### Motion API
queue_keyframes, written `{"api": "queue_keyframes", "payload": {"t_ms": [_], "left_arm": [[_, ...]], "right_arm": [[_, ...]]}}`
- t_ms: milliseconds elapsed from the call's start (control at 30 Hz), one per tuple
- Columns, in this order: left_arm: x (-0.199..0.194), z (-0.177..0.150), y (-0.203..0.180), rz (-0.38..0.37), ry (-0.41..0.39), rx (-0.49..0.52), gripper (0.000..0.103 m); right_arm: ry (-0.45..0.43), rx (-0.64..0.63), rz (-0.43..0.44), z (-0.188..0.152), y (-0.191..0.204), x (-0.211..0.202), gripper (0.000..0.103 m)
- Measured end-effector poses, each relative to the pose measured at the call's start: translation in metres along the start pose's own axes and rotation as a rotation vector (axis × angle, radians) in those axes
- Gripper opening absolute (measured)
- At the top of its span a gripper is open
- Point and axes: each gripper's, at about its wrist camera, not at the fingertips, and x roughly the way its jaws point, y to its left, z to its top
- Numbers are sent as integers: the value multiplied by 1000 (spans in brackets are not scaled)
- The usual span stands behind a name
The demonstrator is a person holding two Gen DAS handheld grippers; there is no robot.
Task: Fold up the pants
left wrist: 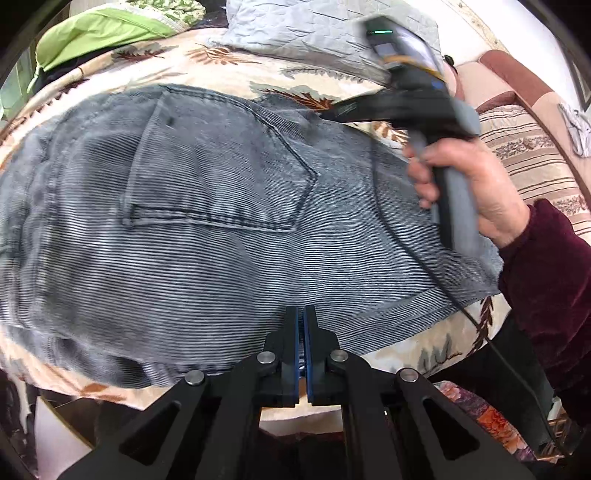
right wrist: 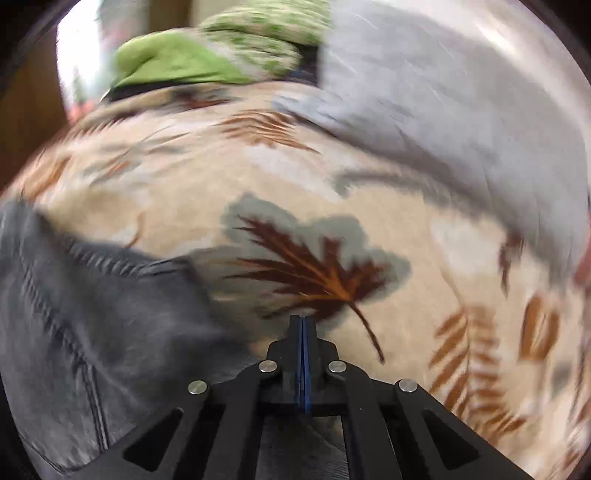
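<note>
Grey denim pants lie spread on a leaf-patterned bedspread, back pocket up. My left gripper is over the pants' near edge with its jaws nearly together; denim shows in the narrow gap, but I cannot tell if it is pinched. My right gripper is shut and empty over the bedspread, just right of the pants. In the left wrist view the right gripper's body is held by a hand at the pants' far right edge. The right wrist view is motion-blurred.
A grey quilted blanket lies at the back of the bed. Green and patterned cloths are piled at the back left. A striped sofa stands to the right. A cable trails over the pants.
</note>
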Motion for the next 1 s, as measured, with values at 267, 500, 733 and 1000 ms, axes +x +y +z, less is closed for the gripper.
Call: {"api": "queue_keyframes", "payload": {"t_ms": [267,500,733,1000], "left_arm": [[-66,39,41,163,-227,-82,4],[-29,24,93,376,-39,-147,5],[-28,0,72,519,-55,38,8],[-26,-1,59,570,-23,39,6]], "right_arm": [[-90,195,143,-29,-49,-73,3],[21,254,41,-107,-79,-89,3],[47,543,51,-171,-180,-108,2],[-49,900,106,-236,-274,-139,2]]}}
